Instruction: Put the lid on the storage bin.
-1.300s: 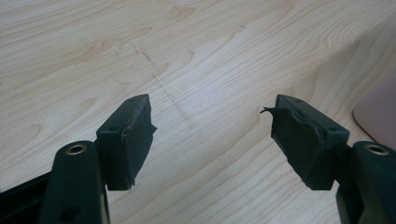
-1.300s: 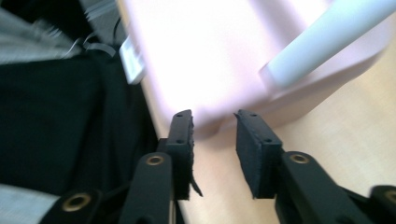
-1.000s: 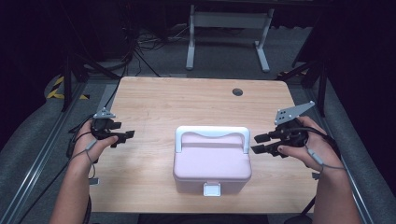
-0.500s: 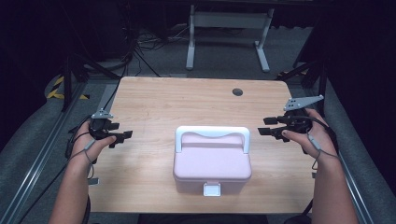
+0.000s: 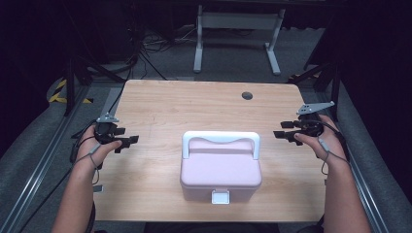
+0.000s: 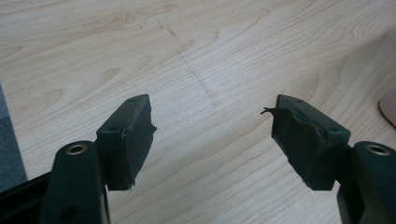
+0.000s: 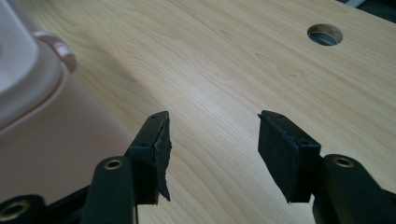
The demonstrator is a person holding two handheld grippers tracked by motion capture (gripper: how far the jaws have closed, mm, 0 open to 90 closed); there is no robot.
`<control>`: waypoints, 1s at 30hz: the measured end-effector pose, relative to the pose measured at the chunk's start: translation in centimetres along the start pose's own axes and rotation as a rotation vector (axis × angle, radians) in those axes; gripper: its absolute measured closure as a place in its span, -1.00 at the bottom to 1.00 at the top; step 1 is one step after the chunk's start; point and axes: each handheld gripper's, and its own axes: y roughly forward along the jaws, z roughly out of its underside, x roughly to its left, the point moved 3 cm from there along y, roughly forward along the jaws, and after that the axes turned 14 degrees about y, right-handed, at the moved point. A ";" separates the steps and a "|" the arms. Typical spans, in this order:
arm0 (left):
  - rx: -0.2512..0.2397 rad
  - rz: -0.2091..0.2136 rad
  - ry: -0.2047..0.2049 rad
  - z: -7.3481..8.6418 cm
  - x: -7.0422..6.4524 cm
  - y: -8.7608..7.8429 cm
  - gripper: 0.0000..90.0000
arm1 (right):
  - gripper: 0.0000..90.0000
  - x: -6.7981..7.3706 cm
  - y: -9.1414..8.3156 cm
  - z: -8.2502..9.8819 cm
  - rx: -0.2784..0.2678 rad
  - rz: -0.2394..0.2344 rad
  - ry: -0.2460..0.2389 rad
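Between two open grippers [image 5: 127, 141] [image 5: 284, 132], pink box [image 5: 221, 167] on table [image 5: 194, 102]

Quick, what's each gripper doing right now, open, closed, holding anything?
Left gripper: open, holding nothing, over bare table.
Right gripper: open, holding nothing, beside the pink box.

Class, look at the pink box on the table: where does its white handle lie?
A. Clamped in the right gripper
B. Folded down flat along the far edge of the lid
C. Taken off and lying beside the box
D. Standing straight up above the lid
B: in the high view the white handle lies flat around the far edge of the pink box lid, while the right gripper is apart from it, jaws open.
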 end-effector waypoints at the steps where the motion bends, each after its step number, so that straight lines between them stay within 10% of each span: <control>1: -0.001 0.004 -0.004 0.1 0.0 0.1 -0.34 | -0.06 0.0 0.0 0.0 0.000 0.000 0.000; 30: 0.018 0.043 -0.025 0.9 0.1 1.5 -0.25 | -0.21 -5.1 6.1 3.5 0.129 0.160 0.130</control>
